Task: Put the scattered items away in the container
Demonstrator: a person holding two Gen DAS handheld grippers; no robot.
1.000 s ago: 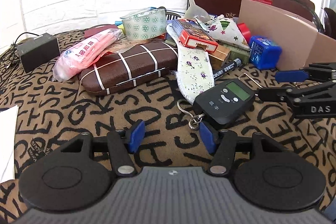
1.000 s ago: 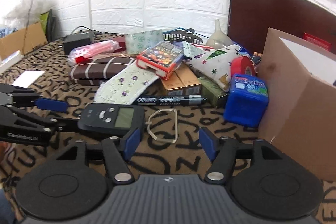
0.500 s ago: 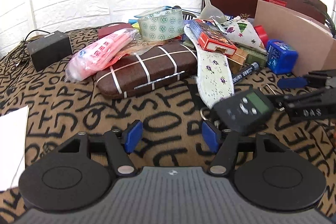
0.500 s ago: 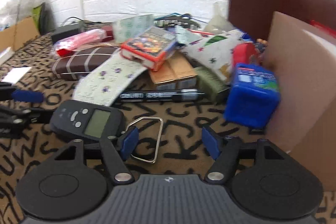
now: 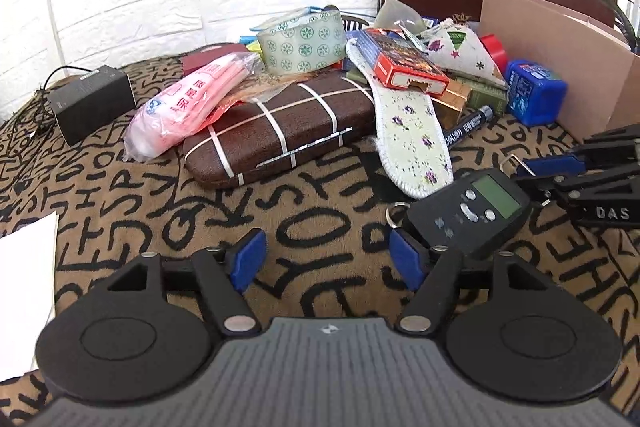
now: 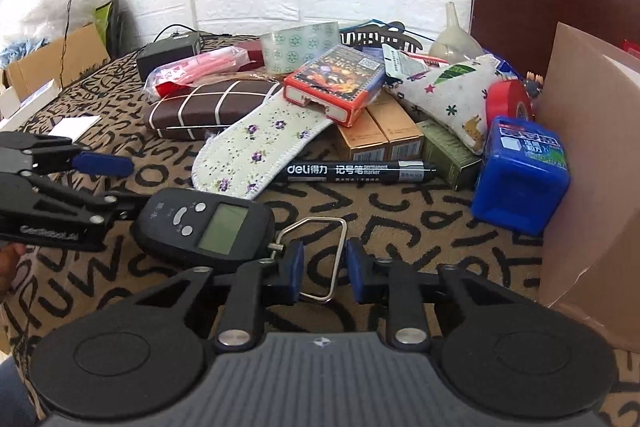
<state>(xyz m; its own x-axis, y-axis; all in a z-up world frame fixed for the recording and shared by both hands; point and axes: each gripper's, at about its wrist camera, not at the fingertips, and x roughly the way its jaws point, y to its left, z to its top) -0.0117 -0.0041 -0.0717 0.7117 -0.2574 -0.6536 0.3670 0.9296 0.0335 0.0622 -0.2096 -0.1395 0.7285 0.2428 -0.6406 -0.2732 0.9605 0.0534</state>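
Blue-padded right gripper sits low, jaws narrowed around the scale's metal handle; left gripper wide open, empty, beside the black scale.

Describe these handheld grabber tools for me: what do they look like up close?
Each gripper, left and right, is matte black plastic with a ribbed grey body, two round black discs, silver pivot screws and two thin fingers capped in blue pads. White lettering marks the side: "DAS" shows on the right one.
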